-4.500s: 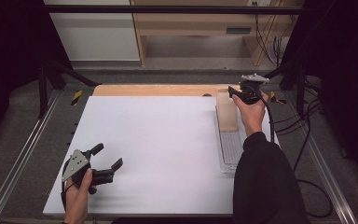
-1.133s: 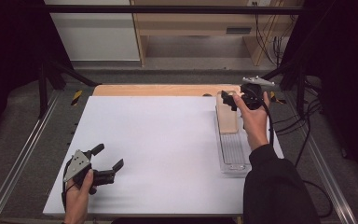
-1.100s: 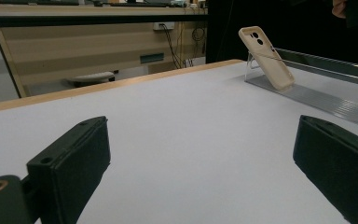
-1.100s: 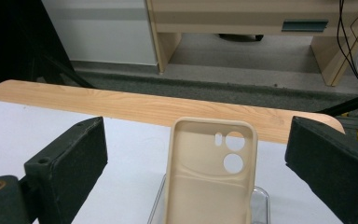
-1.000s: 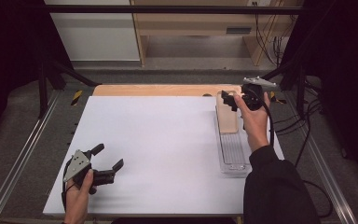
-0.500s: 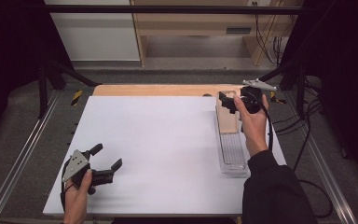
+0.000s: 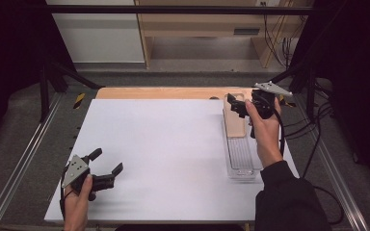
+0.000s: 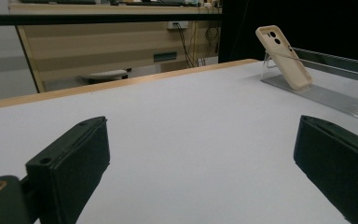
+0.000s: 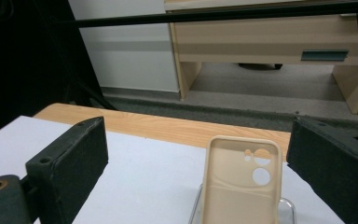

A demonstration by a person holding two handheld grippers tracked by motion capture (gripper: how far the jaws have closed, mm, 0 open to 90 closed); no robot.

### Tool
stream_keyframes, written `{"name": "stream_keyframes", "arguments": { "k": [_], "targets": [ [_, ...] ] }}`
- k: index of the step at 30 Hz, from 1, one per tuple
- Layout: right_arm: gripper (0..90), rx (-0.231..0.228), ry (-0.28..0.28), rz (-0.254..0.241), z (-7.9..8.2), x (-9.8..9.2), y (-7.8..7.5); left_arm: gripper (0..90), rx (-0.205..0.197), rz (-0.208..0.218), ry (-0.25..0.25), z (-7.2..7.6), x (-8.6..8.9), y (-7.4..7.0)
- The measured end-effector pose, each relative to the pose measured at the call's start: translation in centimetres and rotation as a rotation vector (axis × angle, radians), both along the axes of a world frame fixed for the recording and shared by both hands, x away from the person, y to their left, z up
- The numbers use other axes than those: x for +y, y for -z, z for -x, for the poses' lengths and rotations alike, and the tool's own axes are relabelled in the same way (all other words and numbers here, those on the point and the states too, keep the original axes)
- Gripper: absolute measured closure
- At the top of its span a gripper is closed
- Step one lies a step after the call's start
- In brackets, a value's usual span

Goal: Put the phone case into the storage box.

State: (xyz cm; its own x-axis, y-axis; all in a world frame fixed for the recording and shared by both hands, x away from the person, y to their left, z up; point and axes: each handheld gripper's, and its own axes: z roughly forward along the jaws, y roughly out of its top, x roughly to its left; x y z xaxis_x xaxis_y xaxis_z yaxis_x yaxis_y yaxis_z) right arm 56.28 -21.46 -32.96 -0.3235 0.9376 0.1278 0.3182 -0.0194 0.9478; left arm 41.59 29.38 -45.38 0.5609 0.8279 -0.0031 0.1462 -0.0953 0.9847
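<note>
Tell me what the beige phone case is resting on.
The phone case leans tilted in a clear plastic stand that lies on the white table sheet. The right tongs hover open by its top. The case's lower edge is out of sight.

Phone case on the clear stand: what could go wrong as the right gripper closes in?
The phone case leans tilted on the clear stand, unclamped; a push from the open right gripper may topple it. The light stand might slide on the table. The left gripper is too far to steady it.
</note>
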Motion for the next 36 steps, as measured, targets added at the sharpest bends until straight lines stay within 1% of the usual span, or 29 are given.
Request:
{"name": "stream_keyframes", "arguments": {
  "k": [4,7,8,11,13,17,20,22,23,26,29,31,32,34,36],
  "targets": [
    [4.1,-0.024,0.008,-0.016,0.6,-0.1,-0.2,2.9,0.003,0.007,-0.012,0.1,0.5,0.0],
    [3.9,-0.032,0.009,-0.027,0.9,-0.2,-0.5,2.7,0.002,0.005,-0.017,0.1,0.8,0.0],
    [3.9,-0.036,0.011,-0.034,1.0,-0.3,-0.5,2.7,0.0,0.01,-0.021,0.1,0.8,0.0],
    [3.9,-0.034,0.004,-0.034,1.3,-0.5,-0.5,2.6,-0.004,0.011,-0.018,0.1,0.8,-0.1],
    [3.9,-0.04,-0.001,-0.038,1.7,-0.5,-0.4,2.5,0.0,0.01,-0.011,0.1,0.8,-0.1],
    [3.8,-0.043,-0.009,-0.05,2.2,-0.5,0.2,1.6,-0.002,0.015,-0.012,0.1,0.9,-0.1],
    [3.8,-0.04,-0.015,-0.043,2.7,-0.4,0.6,1.1,-0.006,0.016,-0.025,0.1,1.0,-0.1],
    [4.0,-0.054,0.003,-0.028,2.9,-0.5,0.6,1.1,-0.003,0.015,-0.037,0.1,1.1,0.0],
    [3.9,-0.054,0.005,-0.037,3.2,-0.6,0.6,1.0,-0.002,0.018,-0.039,0.1,1.1,0.0],
    [3.9,-0.059,0.001,-0.034,3.4,-0.7,0.6,1.0,-0.007,0.023,-0.033,0.0,1.2,-0.1],
    [3.8,-0.059,-0.001,-0.028,3.7,-0.9,0.7,1.0,-0.019,0.028,-0.026,0.2,1.2,-0.2],
    [3.7,-0.067,0.011,-0.031,4.0,-1.1,0.7,1.0,-0.019,0.025,-0.026,0.2,1.3,-0.2],
    [3.8,-0.067,0.009,-0.033,4.1,-1.2,0.8,1.0,-0.015,0.032,-0.03,0.1,1.3,-0.1],
    [3.8,-0.07,0.011,-0.033,4.3,-1.6,1.0,1.0,-0.011,0.029,-0.029,0.1,1.4,-0.1],
    [3.8,-0.065,0.015,-0.036,4.5,-1.9,1.2,1.0,-0.012,0.033,-0.028,0.1,1.4,-0.1]
  ]
}}
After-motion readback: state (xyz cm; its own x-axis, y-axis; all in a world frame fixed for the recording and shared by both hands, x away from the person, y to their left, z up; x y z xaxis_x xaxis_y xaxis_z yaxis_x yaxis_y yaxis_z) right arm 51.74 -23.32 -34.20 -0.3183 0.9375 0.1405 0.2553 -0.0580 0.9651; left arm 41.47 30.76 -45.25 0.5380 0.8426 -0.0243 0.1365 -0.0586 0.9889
